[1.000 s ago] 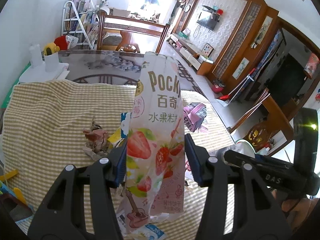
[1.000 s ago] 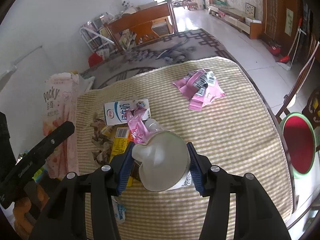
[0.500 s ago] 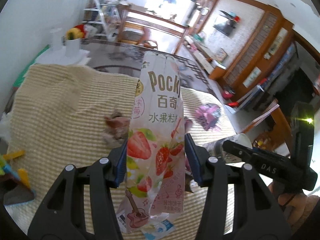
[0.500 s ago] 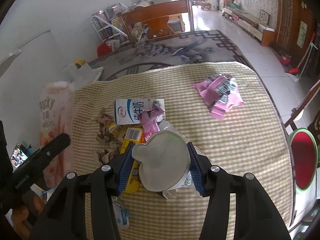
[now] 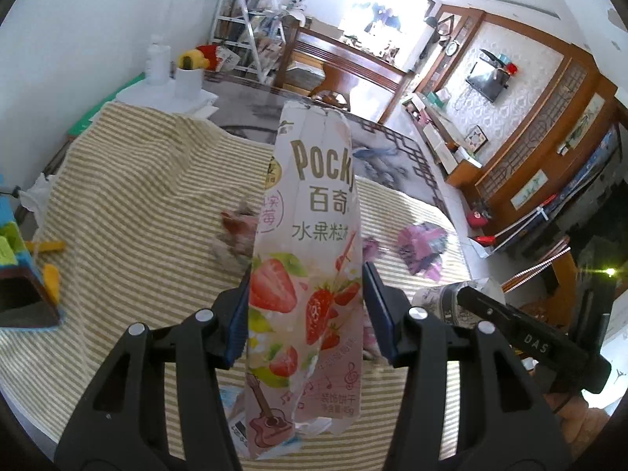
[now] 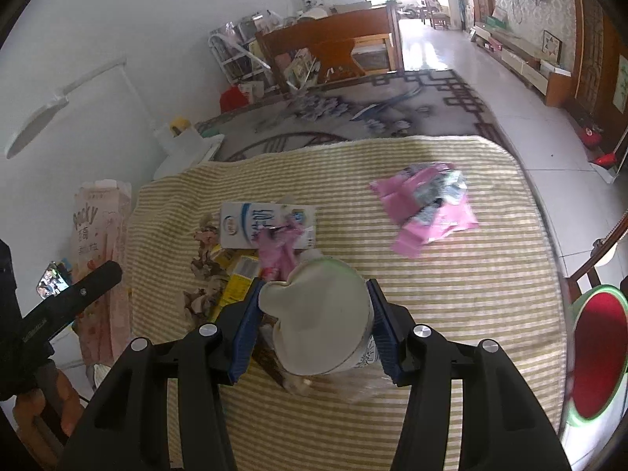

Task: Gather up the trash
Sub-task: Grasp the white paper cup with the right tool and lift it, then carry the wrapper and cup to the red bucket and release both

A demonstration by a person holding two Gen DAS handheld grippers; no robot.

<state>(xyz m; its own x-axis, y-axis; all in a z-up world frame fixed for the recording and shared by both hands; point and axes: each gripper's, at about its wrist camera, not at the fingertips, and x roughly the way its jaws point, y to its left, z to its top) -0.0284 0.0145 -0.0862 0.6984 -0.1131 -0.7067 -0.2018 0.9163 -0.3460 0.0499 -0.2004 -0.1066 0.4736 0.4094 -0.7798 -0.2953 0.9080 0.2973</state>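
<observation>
My left gripper is shut on a tall pink Pocky strawberry box, held upright above the striped tablecloth; the same Pocky box shows at the left of the right wrist view. My right gripper is shut on a white paper cup, mouth towards the camera. On the cloth lie a white and blue milk carton, a small pink wrapper, yellow packets, crumpled brown scraps and a pink packet further right.
A red bin with a green rim stands on the floor at the table's right side. Coloured toy blocks sit at the left table edge. A wooden bench and a patterned rug lie beyond the table.
Both grippers have shifted sideways and rolled a little over the table, each keeping its grip. The trash on the cloth has not moved.
</observation>
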